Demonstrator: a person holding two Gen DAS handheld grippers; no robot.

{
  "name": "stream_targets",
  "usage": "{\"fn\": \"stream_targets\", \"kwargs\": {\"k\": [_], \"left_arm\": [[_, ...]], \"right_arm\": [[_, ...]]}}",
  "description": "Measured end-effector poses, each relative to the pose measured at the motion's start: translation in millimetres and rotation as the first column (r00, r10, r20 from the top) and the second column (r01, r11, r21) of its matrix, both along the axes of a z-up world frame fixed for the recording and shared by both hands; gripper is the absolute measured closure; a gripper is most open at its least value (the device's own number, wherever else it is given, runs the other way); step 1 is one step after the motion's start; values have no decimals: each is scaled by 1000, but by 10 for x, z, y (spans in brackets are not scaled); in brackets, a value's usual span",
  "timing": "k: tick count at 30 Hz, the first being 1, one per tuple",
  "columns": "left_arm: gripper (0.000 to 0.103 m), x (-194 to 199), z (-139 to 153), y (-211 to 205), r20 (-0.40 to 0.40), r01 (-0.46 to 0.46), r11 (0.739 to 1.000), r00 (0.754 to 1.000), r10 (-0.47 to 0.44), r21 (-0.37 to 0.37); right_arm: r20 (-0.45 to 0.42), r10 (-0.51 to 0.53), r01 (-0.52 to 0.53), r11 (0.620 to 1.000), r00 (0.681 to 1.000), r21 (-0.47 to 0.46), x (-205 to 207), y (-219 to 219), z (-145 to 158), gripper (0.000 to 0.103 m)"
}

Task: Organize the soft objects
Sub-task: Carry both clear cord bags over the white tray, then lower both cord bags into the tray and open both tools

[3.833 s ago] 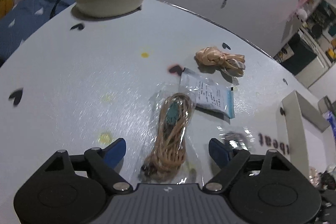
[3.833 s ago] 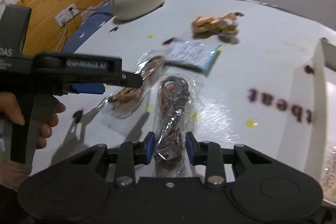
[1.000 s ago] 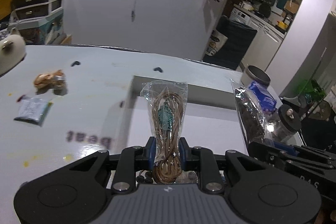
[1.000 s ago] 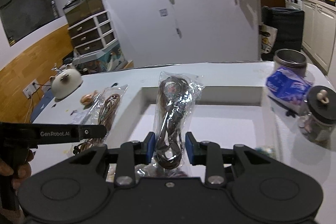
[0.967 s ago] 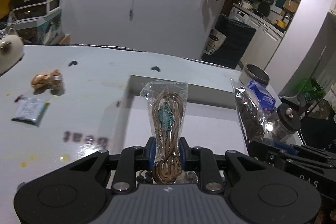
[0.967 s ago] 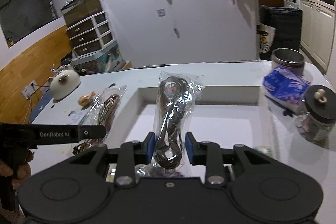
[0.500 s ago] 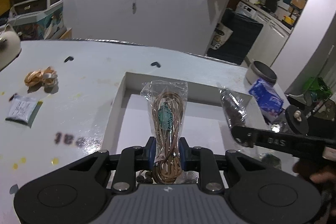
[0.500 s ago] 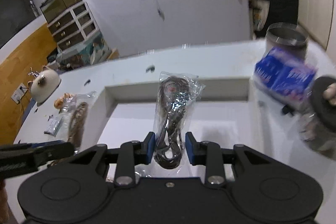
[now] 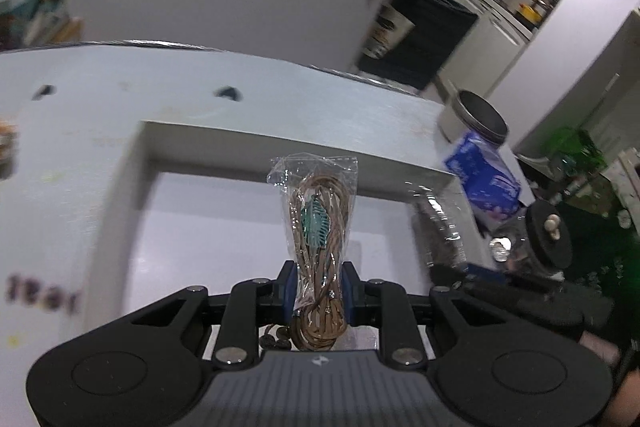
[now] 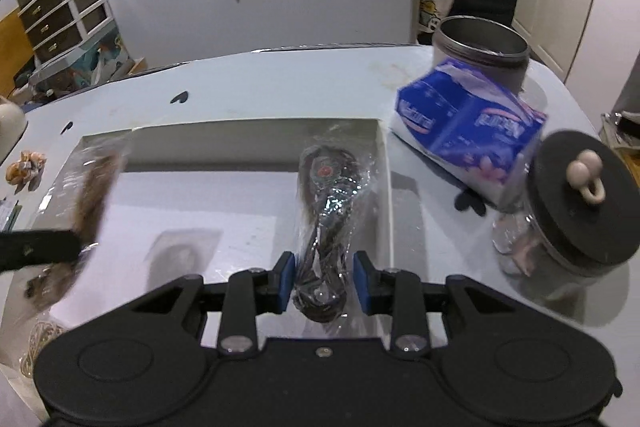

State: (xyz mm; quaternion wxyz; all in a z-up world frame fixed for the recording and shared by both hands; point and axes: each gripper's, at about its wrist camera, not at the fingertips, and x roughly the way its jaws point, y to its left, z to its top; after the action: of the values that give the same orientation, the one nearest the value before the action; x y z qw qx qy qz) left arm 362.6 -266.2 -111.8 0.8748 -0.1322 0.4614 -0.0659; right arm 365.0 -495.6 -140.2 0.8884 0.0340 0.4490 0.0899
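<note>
Writing: the blue pack (image 10: 464, 123), right of frame centre in the right view, carries white lettering, partly inverted and not fully legible. Blurred dark letters sit on the table (image 9: 72, 155) at the lower left of the left view, unreadable.

Left gripper (image 9: 318, 293): blue pads narrow, clamped on the lower part of the tan bag (image 9: 318, 227), a clear packet of brown cord with a teal tag. The bag stands upright from the pads at frame centre, over the white tray (image 9: 224, 223).

Right gripper (image 10: 324, 281): pads set slightly wider than the dark bag (image 10: 328, 219), a clear packet of dark cord with a red spot near its top. The left pad looks to touch the packet; a small gap shows at the right pad, so the grip cannot be confirmed. The bag extends up from between the pads, over the right part of the tray (image 10: 248, 147), beside its right wall.

Lower right: a jar (image 10: 576, 203) with a black knobbed lid. Upper right: a grey tin (image 10: 480, 55) behind the pack
</note>
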Motion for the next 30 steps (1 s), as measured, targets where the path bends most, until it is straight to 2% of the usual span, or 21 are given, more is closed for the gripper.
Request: {"fn": "stream_targets", "kwargs": {"k": [5, 7, 9, 15, 17, 20, 23, 30], "left_arm": [[75, 366, -151, -301, -49, 66, 995, 996, -69, -69], [58, 467, -209, -409, -60, 79, 994, 995, -84, -76], [54, 529, -277, -466, -88, 86, 991, 992, -95, -101], [54, 482, -360, -482, -131, 79, 989, 987, -95, -124], [53, 464, -352, -451, -131, 71, 989, 988, -87, -127], [46, 425, -313, -410, -125, 64, 989, 989, -81, -131], [43, 377, -247, -377, -117, 71, 989, 989, -86, -131], [37, 153, 8, -334, -58, 99, 990, 993, -106, -103]], "right_arm": [[8, 10, -10, 1000, 1000, 21, -58, -6, 8, 66], [16, 8, -9, 1000, 1000, 18, -68, 7, 32, 58], [25, -2, 2, 1000, 1000, 9, -90, -7, 58, 54], [45, -17, 15, 999, 999, 41, -190, -62, 169, 54], [52, -18, 16, 999, 998, 52, -230, -70, 214, 54], [58, -21, 17, 998, 998, 58, -289, -60, 284, 54], [64, -26, 22, 997, 998, 70, -353, -58, 353, 54], [107, -50, 40, 995, 993, 89, -581, -97, 571, 54]]}}
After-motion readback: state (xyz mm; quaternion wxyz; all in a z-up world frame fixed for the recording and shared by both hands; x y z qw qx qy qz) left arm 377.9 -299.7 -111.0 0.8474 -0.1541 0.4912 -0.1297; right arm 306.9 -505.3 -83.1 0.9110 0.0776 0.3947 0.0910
